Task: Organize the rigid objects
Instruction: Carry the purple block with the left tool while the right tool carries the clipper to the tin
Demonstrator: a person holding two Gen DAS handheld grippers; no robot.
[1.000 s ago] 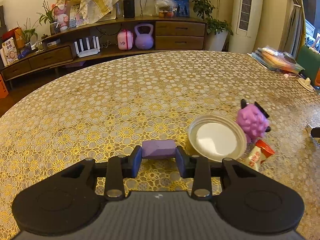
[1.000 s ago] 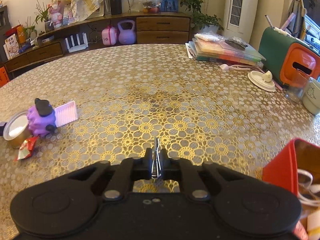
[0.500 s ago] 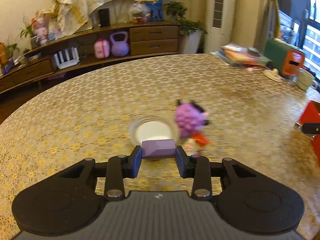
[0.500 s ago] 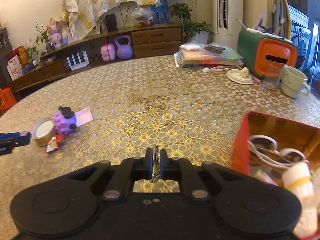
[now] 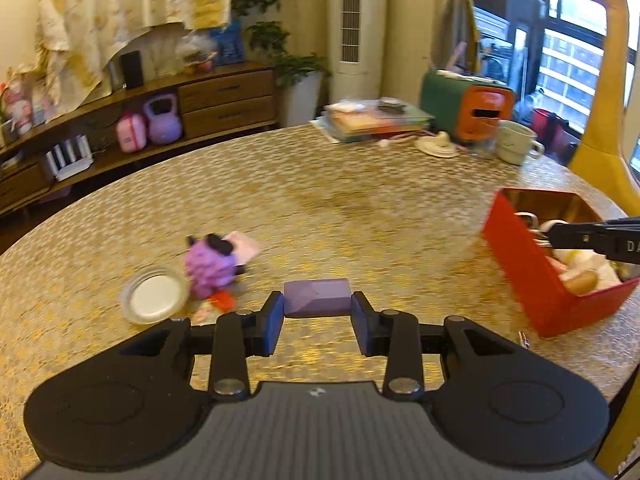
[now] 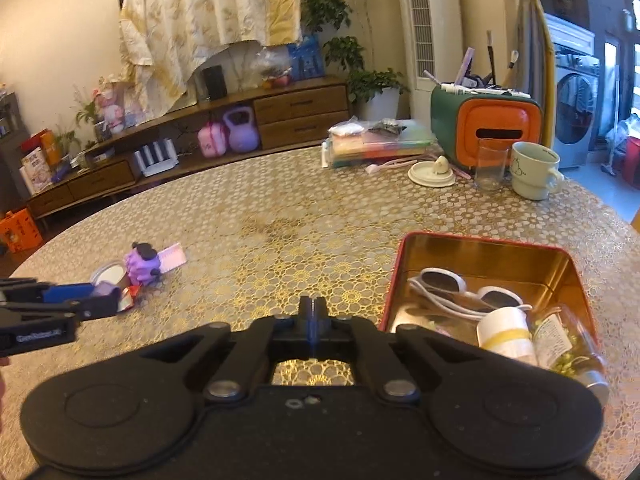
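My left gripper is shut on a purple block and holds it above the table; it also shows at the left of the right wrist view. My right gripper is shut and empty, just left of a red tin box that holds white sunglasses, a white roll and a bottle. The box lies to the right in the left wrist view. A purple toy, a round tin lid, a red wrapper and a pink card lie at the left.
The round table has a gold patterned cloth. At the back right stand a stack of books, a green and orange case, a glass, a mug and a small white dish.
My left gripper has swung right with the purple block, away from the lid and toy, toward the red box. My right gripper has swung right too, bringing the red box fully into its view.
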